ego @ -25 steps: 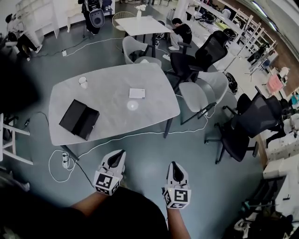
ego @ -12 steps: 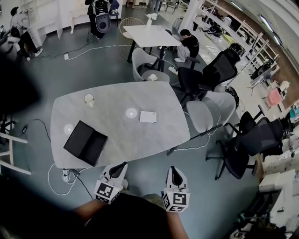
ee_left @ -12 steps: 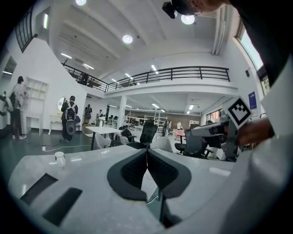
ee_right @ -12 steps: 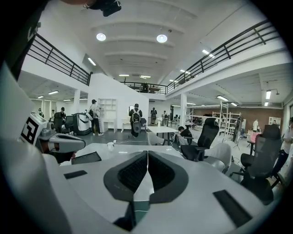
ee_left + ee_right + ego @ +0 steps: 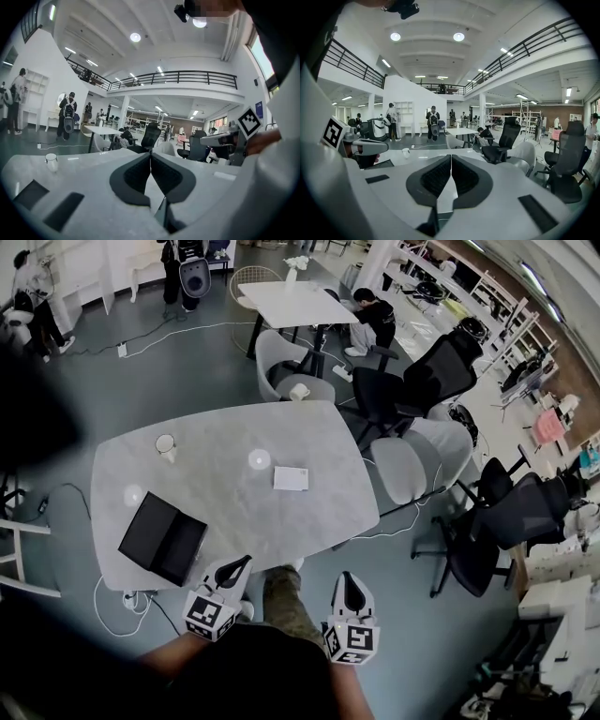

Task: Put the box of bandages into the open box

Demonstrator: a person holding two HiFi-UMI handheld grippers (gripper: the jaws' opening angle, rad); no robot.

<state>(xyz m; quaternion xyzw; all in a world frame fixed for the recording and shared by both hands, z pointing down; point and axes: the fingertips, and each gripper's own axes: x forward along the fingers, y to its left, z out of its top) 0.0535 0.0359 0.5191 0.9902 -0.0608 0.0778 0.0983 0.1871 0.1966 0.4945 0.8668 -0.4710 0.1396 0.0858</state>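
The white box of bandages [image 5: 291, 478] lies flat near the middle of the grey table [image 5: 319, 442]. The open black box [image 5: 161, 538] sits at the table's near left corner, lid folded out. My left gripper [image 5: 232, 570] hovers at the table's near edge, just right of the black box, and is shut on nothing. My right gripper [image 5: 348, 583] hangs off the near edge, also shut and empty. In the left gripper view the left gripper [image 5: 150, 157] has its pads pressed together. The right gripper [image 5: 451, 159] looks the same in its own view.
A white cup [image 5: 166, 446] stands at the table's far left, and two small white round things [image 5: 259, 459] lie on the top. Grey chairs [image 5: 408, 465] and black office chairs [image 5: 511, 517] crowd the right side. A cable [image 5: 117, 596] trails on the floor below the left corner.
The table has drawn nearer in the head view. Both grippers have come up to its near edge, from open floor a second ago. Both stay shut.
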